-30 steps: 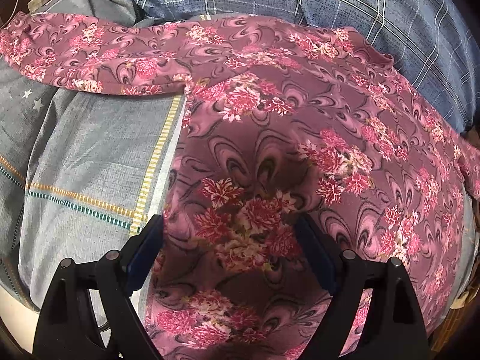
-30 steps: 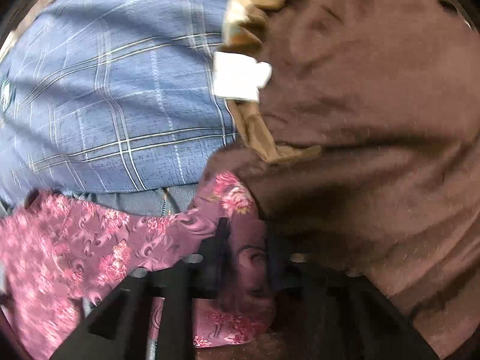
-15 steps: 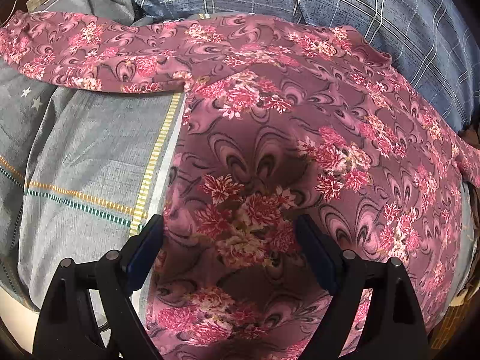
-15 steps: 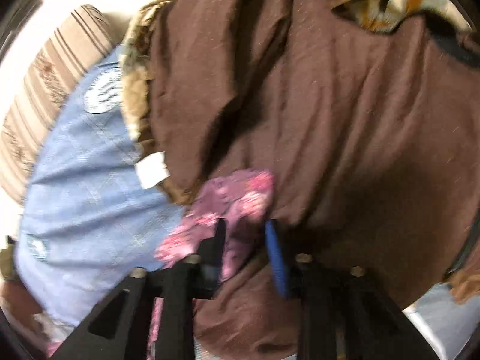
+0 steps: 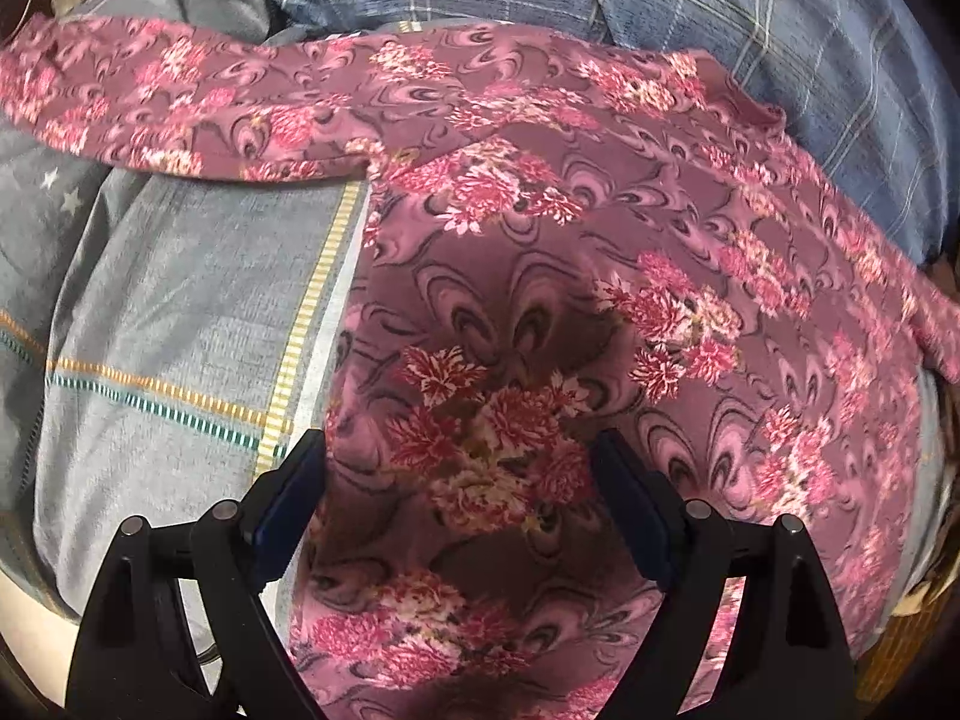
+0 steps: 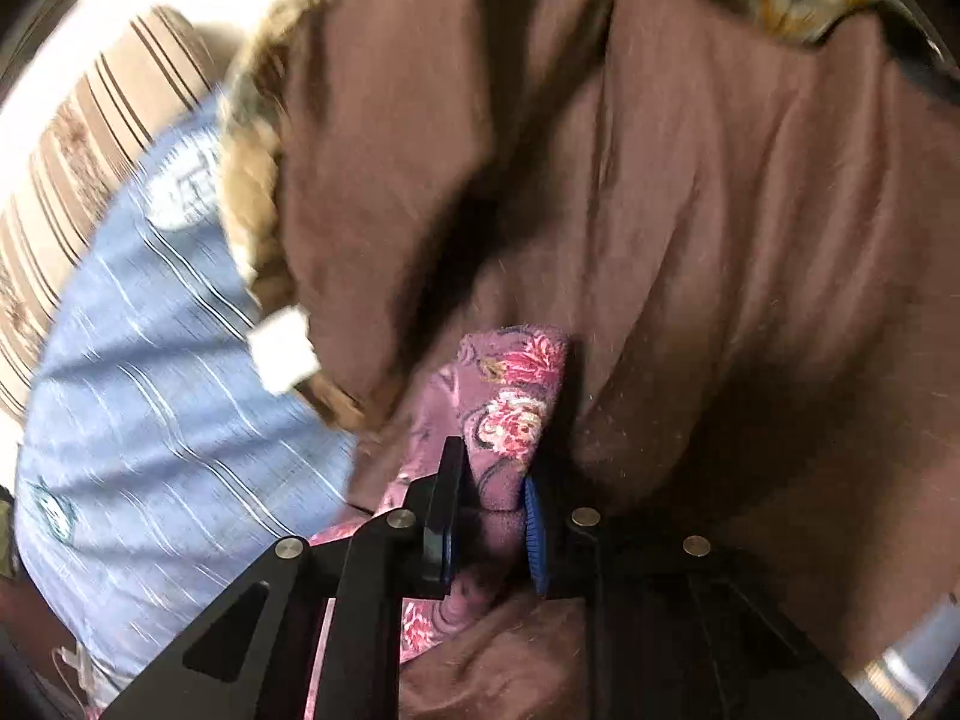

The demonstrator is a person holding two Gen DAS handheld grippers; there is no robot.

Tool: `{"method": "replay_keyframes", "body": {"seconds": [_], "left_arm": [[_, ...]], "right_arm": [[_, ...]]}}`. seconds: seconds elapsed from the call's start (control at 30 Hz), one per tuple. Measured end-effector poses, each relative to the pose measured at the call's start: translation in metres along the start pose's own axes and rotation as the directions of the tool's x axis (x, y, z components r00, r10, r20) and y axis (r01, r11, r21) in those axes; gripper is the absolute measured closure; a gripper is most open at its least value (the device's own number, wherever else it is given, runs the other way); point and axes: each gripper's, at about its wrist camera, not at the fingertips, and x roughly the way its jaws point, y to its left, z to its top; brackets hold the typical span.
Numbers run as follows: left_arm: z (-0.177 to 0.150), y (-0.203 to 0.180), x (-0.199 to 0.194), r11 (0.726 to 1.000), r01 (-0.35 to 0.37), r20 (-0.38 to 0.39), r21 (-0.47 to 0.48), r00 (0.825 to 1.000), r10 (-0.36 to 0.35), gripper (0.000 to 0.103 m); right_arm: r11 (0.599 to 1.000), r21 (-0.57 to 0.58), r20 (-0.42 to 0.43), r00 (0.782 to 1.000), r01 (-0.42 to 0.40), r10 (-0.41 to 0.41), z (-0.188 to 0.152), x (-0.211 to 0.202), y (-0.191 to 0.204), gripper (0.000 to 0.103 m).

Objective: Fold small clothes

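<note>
Blue plaid bedding (image 5: 750, 30) across the left-wrist view from 11 to 2 o'clock, and at 9 o'clock of the right-wrist view.
Grey quilt (image 5: 180, 312) with yellow and teal stripes at 8 to 9 o'clock, under the garment's edge.
Brown cloth (image 6: 690, 210) filling the right-wrist view from 12 to 5 o'clock, a white tag (image 6: 282, 354) at its tan edge near 9 o'clock.
Maroon floral top (image 5: 540, 300) spread flat over the bed, one sleeve (image 5: 150, 108) reaching to 10 o'clock, body running from centre to 4 o'clock.
Left tool (image 5: 459, 474) low at 6 o'clock, pointing steeply down over the top's lower body, jaws wide, nothing pinched, blue pads either side of a flower cluster.
Right tool (image 6: 489, 492) at 6 o'clock, jaws narrow after just closing, clamped on a bunched fold of the floral top against the brown cloth.
</note>
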Motion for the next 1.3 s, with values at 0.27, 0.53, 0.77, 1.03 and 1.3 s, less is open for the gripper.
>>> {"method": "replay_keyframes", "body": {"seconds": [0.27,0.53,0.77,1.03,1.3], "left_arm": [[-0.001,0.003,-0.002,0.999,0.043,0.018,0.013,0.999,-0.043,0.015],[-0.002,0.022,-0.008,0.988,0.156,0.010,-0.017,0.988,-0.156,0.015],[-0.007,0.033,-0.011,0.979,0.204,0.010,-0.011,0.979,-0.204,0.015],[-0.011,0.048,-0.019,0.967,0.253,0.008,-0.003,0.967,-0.253,0.015],[-0.006,0.085,-0.034,0.960,0.266,0.069,-0.084,0.963,-0.261,0.015]], "right_arm": [[0.989,-0.096,-0.013,0.993,-0.117,0.116,-0.030,-0.039,0.069,0.085],[0.937,-0.162,-0.172,0.944,-0.310,0.283,-0.113,-0.021,0.189,0.085],[0.888,-0.164,-0.314,0.876,-0.430,0.366,-0.196,0.013,0.291,0.085],[0.836,-0.230,-0.447,0.817,-0.498,0.363,-0.295,0.038,0.381,0.086],[0.810,-0.217,-0.633,0.710,-0.545,0.308,-0.390,0.053,0.406,0.072]]}}
